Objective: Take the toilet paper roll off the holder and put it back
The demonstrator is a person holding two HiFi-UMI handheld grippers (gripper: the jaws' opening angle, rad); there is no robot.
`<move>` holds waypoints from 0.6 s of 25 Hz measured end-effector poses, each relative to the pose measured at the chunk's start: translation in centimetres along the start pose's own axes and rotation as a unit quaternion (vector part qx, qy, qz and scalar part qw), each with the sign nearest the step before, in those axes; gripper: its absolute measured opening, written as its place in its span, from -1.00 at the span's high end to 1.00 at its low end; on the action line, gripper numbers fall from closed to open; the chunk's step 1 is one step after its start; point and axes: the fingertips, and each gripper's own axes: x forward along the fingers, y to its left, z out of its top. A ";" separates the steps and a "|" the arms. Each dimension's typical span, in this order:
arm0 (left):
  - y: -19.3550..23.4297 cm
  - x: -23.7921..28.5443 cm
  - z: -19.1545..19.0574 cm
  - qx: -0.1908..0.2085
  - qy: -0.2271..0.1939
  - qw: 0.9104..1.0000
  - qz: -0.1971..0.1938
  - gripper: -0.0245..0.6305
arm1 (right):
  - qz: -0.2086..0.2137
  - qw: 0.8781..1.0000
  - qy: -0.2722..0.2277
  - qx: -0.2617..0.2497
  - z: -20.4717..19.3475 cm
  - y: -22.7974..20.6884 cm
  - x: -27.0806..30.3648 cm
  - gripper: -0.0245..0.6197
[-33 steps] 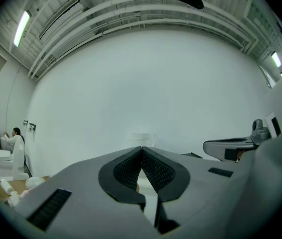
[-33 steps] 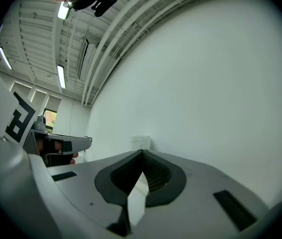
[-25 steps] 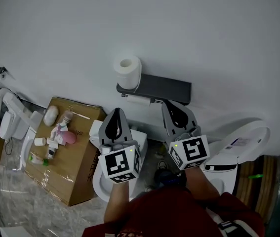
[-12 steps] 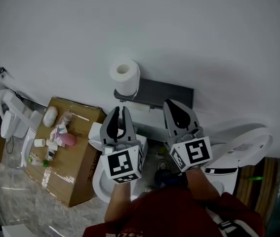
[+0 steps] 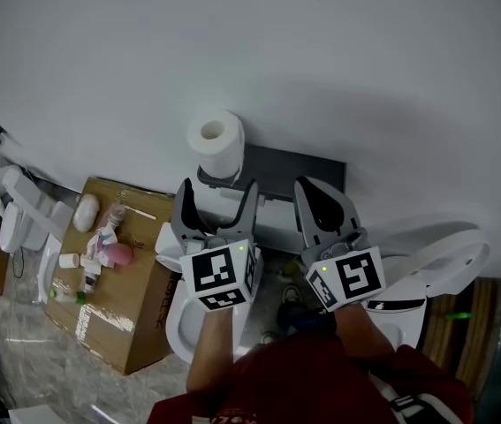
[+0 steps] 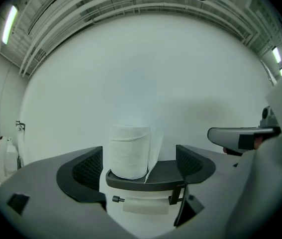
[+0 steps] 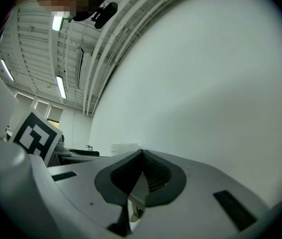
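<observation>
A white toilet paper roll [image 5: 215,140] stands upright on the left end of the dark wall holder's top shelf [image 5: 294,168]. In the left gripper view the roll [image 6: 129,151] rests on that shelf [image 6: 166,176], and a second roll [image 6: 145,205] hangs on the bar beneath. My left gripper [image 5: 216,193] is just below the standing roll; its jaws are opening wide, with nothing between the pads [image 6: 88,167]. The right gripper [image 5: 312,188] is held under the shelf's right part with its jaws shut and empty [image 7: 141,156].
A cardboard box [image 5: 122,281] with bottles and small items on top lies at the lower left. A white toilet [image 5: 431,268] is at the right, another bowl [image 5: 178,325] sits under my left gripper, and a further toilet [image 5: 20,215] is at the far left. The wall is plain white.
The left gripper's jaws have gone from shut to spread wide. Both grippers have stayed under the holder, and the view has drifted a little, so the roll shows further left.
</observation>
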 end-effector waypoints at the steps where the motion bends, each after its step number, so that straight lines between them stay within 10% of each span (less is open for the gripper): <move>1: 0.1 0.4 0.0 -0.001 -0.001 1.000 -0.001 -0.49 | 0.000 1.000 -0.001 0.000 0.1 -0.1 0.1 0.90; 15: 1.6 7.0 0.3 0.012 -0.003 1.000 0.005 -0.50 | 0.007 1.000 -0.004 -0.003 0.5 -0.8 1.0 0.90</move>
